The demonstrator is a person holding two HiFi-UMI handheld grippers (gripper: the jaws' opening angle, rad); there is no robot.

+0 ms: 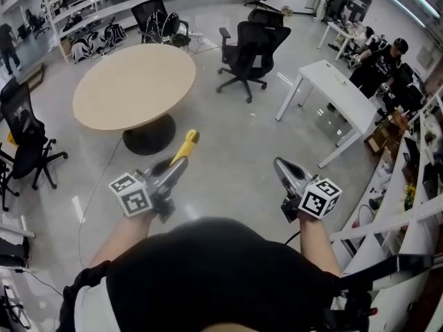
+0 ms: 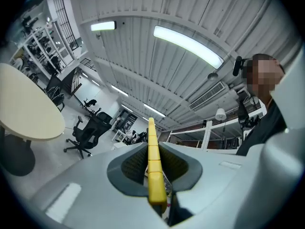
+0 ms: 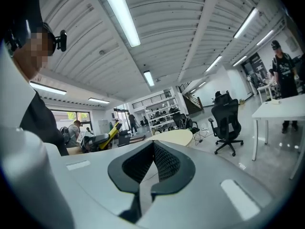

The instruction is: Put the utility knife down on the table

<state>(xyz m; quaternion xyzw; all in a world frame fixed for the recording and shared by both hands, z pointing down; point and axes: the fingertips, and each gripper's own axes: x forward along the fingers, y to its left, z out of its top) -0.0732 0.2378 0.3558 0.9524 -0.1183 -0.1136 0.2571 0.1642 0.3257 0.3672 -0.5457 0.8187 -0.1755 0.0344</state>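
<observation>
— What have you got in the left jaws?

— My left gripper (image 1: 178, 166) is clamped on the yellow utility knife (image 1: 187, 144). In the left gripper view the knife runs edge-on straight down the middle, with a pad pressing on either side, and its far end sticks out past the jaw tips.

— And the right one?

— My right gripper (image 1: 279, 163) has its jaws closed on each other with nothing between them.

— So where is the knife relative to the table?

— It's in the air, held in the left jaws, over the shiny grey floor (image 1: 228, 137). Ahead of those jaws and a little to their left is the round beige tabletop (image 1: 131, 85), and the knife's tip is well short of its rim.

— What's out past the right jaws?

— Ahead and off to their right is a white rectangular tabletop (image 1: 325, 81). Between the two tabletops, further out, stands a black office chair (image 1: 248, 55).

— Anything further back?

— A person in dark clothes (image 1: 379, 64) stands just beyond the white tabletop. Shelving with gear (image 1: 90, 5) runs along the far left.
</observation>
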